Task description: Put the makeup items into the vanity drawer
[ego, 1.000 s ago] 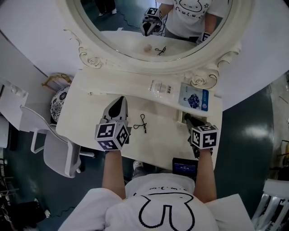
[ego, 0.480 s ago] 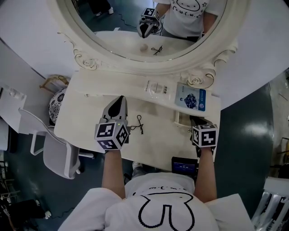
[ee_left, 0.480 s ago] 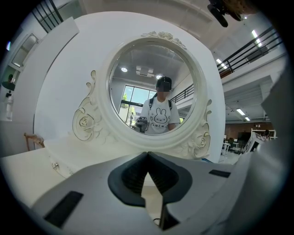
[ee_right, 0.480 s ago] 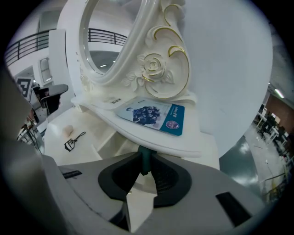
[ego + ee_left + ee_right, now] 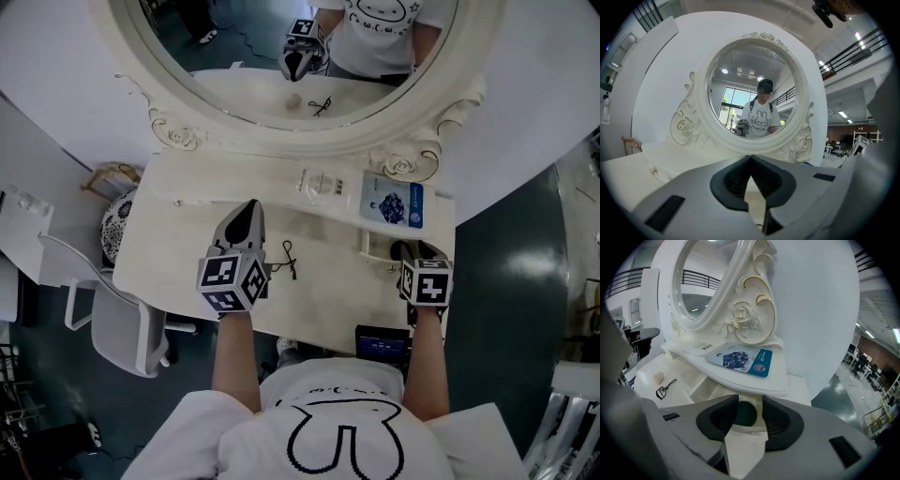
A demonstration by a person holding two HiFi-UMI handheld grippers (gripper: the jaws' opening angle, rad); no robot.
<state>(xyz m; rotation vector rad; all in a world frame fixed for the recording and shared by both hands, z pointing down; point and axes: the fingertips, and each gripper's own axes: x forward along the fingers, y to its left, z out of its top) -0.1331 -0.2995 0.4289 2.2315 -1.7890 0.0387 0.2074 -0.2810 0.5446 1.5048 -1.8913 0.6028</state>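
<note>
Lower right, the right gripper (image 5: 412, 247) has just been spreading its jaws, a dark round item (image 5: 744, 414) loose between them over the drawer (image 5: 375, 252), while centre-left the left gripper (image 5: 251, 204) hovers pinched together.

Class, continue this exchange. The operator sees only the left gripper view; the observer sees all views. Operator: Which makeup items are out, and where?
Observer: An eyelash curler lies mid-table.
Operator: Anything beside it?
Observer: A small beige item, perhaps a sponge; the right gripper view shows it.
Operator: Is the drawer open?
Observer: Yes. The drawer stands pulled out under the right end of the shelf, below a blue sachet.
</note>
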